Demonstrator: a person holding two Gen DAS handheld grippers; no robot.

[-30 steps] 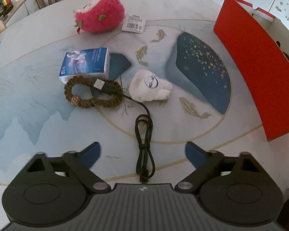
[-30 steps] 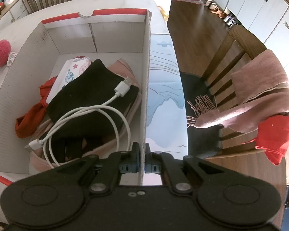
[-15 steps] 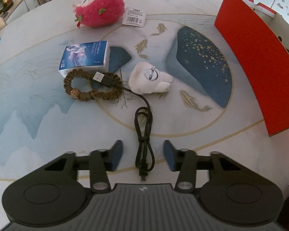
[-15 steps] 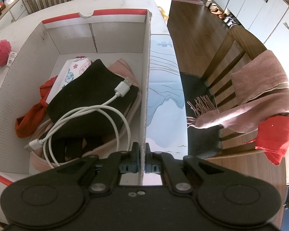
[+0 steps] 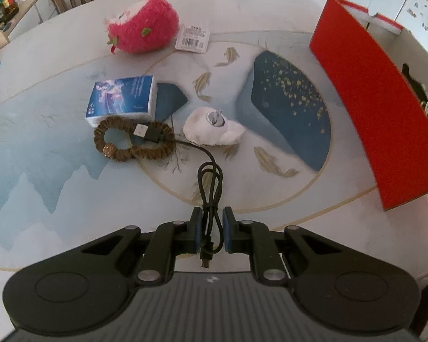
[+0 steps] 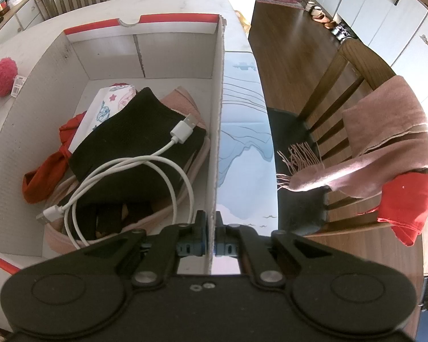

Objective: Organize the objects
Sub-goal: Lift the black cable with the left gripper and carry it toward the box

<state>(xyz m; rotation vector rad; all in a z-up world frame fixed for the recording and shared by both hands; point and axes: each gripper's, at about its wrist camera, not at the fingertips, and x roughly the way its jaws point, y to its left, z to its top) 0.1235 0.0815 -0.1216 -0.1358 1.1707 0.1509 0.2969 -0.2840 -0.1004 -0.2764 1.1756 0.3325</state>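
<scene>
The left hand-held gripper (image 5: 209,233) has just been closing: its jaws, spread wide a second ago, now stand narrow on either side of the folded end of the black USB cable (image 5: 211,188), with the blue pads (image 5: 197,232) just beside or barely touching the strands; whether they already pinch it firmly cannot be told. The cable lies on the tabletop (image 5: 57,171), running ahead of this gripper to its USB plug, which rests across the brown hair scrunchie (image 5: 132,142). I judge this to be the grasp step for the cable, with lifting and carrying it to the red cardboard box (image 5: 385,108), off to the right, likely next; the plug may drag the scrunchie along.

The right hand-held gripper (image 6: 211,239) has not changed: it is clamped on the white wall of the box (image 6: 218,114), steadying it. Inside, left of that gripper, lie a white USB cable (image 6: 145,171), dark and pink cloth items.

Further ahead of the left gripper sit a blue tissue packet (image 5: 122,99), a white clip-like item (image 5: 214,126) and a pink plush toy (image 5: 142,25) with a barcode tag (image 5: 192,37); the printing on tag and packet is too small to read.
</scene>
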